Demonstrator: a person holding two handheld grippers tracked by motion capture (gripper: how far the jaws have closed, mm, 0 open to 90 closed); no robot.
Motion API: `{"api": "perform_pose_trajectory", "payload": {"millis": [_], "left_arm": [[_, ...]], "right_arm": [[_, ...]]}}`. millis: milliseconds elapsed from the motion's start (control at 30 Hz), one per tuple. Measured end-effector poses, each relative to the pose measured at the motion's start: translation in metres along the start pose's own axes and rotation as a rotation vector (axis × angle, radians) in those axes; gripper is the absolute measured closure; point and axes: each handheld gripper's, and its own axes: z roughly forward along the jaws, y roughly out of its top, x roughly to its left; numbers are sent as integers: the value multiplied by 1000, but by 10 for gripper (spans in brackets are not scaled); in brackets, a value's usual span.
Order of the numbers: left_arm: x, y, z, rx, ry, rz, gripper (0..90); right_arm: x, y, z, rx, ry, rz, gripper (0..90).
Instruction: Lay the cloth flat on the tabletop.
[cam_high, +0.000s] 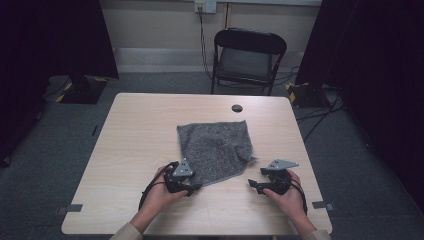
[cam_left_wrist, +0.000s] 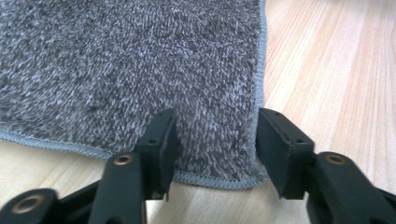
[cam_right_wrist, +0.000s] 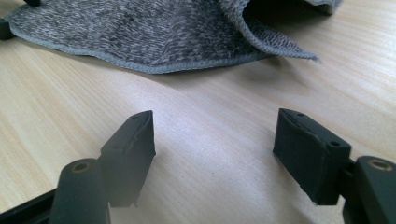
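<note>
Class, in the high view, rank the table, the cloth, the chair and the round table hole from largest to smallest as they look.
1. Table
2. Chair and cloth: look alike, unranked; chair stands farther off
3. Hole

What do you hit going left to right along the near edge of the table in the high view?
Left hand → left gripper, its jaws over the near corner of the grey towel → bare strip of the wooden table → right gripper, jaws open → right hand.
</note>
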Motion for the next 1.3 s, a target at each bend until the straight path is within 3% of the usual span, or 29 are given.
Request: {"api": "perform_pose_trajectory", "payload": {"millis": [333,533,567,767,867,967,1033,1300], "left_arm": [[0,0,-1,0,-8,-17,511],[2,-1,-11,53,-43,-63,812],[3,-2,-15,65,-61,-64,837],[8,-10,-28,81,-53,-65,844],[9,-13,-31,77,-52,-73,825],[10,-14,-31,76,-57,-80,811],[10,-15,-31,70,-60,-80,808],[10,-17,-39,87,-77,-37,797]], "right_arm": [[5,0,1,11,-30,-44,281],[2,0,1,9,-12,-40,295],[0,1,-1,11,-7,-21,314],[-4,5,-7,1,5,8,390],[-2,8,-10,4,9,-1,400],[0,12,-12,6,22,-1,489],[1,13,-12,39,-9,4,568],[7,9,-13,115,49,65,855]]}}
